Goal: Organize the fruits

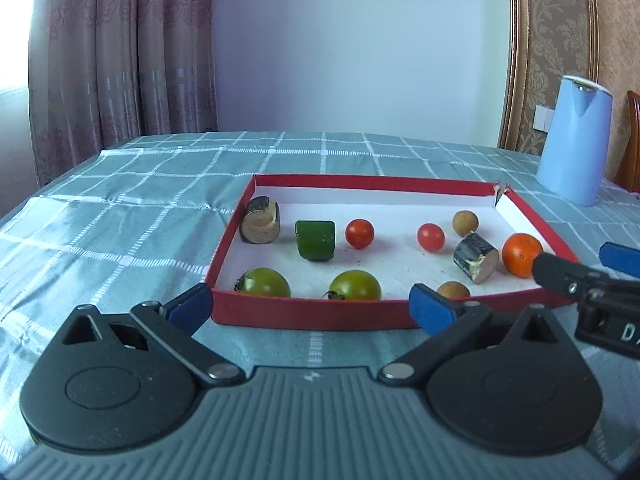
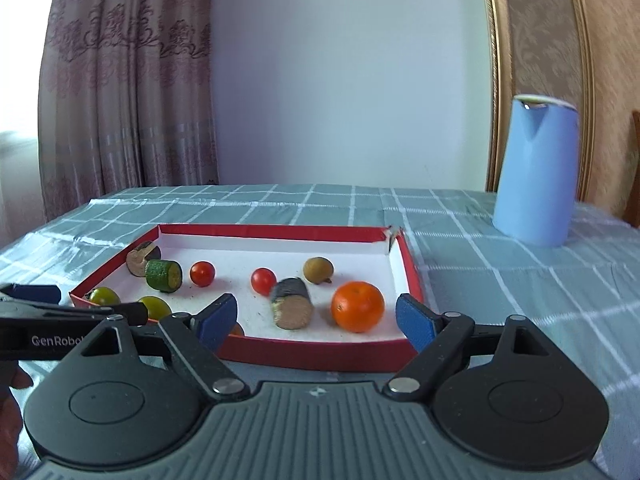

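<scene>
A red-rimmed tray (image 1: pixel 304 314) with a white floor holds two green tomatoes (image 1: pixel 264 282), two red cherry tomatoes (image 1: pixel 359 233), an orange (image 1: pixel 521 254), a green cucumber piece (image 1: pixel 315 240), two dark-skinned cut pieces (image 1: pixel 260 221) and two brown longans (image 1: pixel 465 223). My left gripper (image 1: pixel 312 312) is open and empty at the tray's near rim. My right gripper (image 2: pixel 316 318) is open and empty over the near rim, with the orange (image 2: pixel 357 306) just beyond it. The tray (image 2: pixel 320 354) also shows in the right wrist view.
A tall light-blue jug (image 1: pixel 572 140) stands on the checked green tablecloth (image 1: pixel 120 208) at the back right; it also shows in the right wrist view (image 2: pixel 534 172). Curtains hang behind the table at the left. The tray's far right corner is torn.
</scene>
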